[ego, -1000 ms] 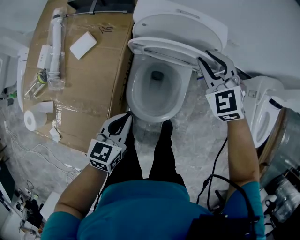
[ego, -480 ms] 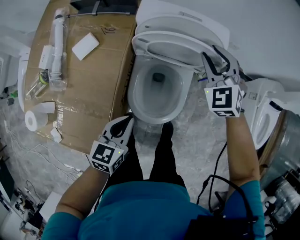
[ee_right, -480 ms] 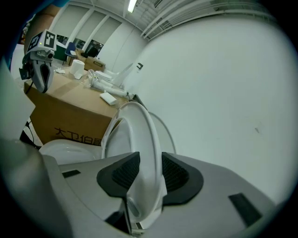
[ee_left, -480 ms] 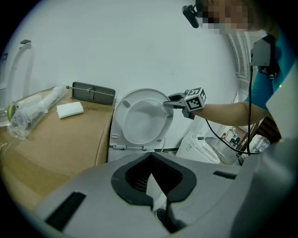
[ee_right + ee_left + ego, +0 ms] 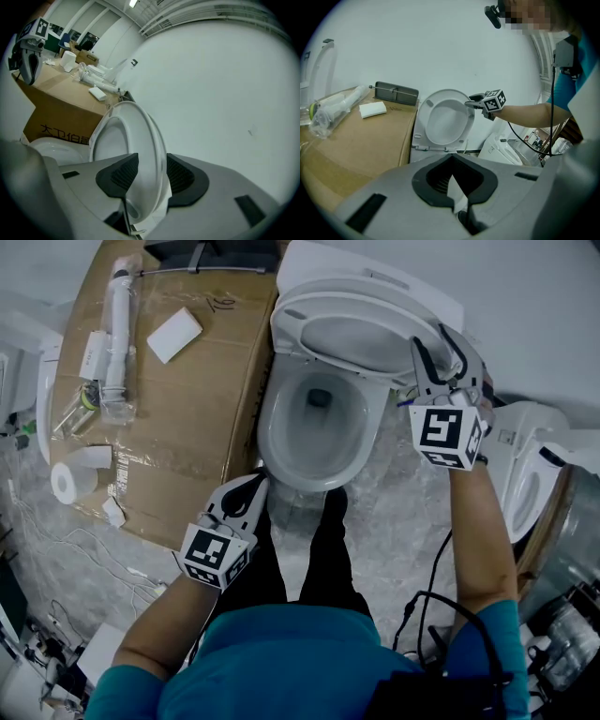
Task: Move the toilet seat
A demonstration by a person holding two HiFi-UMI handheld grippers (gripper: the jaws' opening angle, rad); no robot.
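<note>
The white toilet seat (image 5: 375,364) stands raised over the bowl (image 5: 267,427), nearly against the lid. My right gripper (image 5: 434,345) is at its right edge. In the right gripper view the seat's rim (image 5: 154,140) and the lid behind it stand between the dark pads (image 5: 123,176). The jaws have just been opening, and a thin gap shows at the right pad. From the left gripper view, the seat (image 5: 424,117) is upright with the right gripper (image 5: 474,101) at its upper right. My left gripper (image 5: 258,486) hangs low at the bowl's front, shut and empty.
A cardboard box (image 5: 178,418) stands left of the toilet with a wrapped pipe (image 5: 114,324) and a white block (image 5: 174,334) on it. A paper roll (image 5: 64,482) lies at the far left. Another toilet (image 5: 525,474) stands at the right. The person's legs are in front of the bowl.
The seat has swung further up towards the lid. My right gripper went up and back with it. The left gripper has stayed where it was.
</note>
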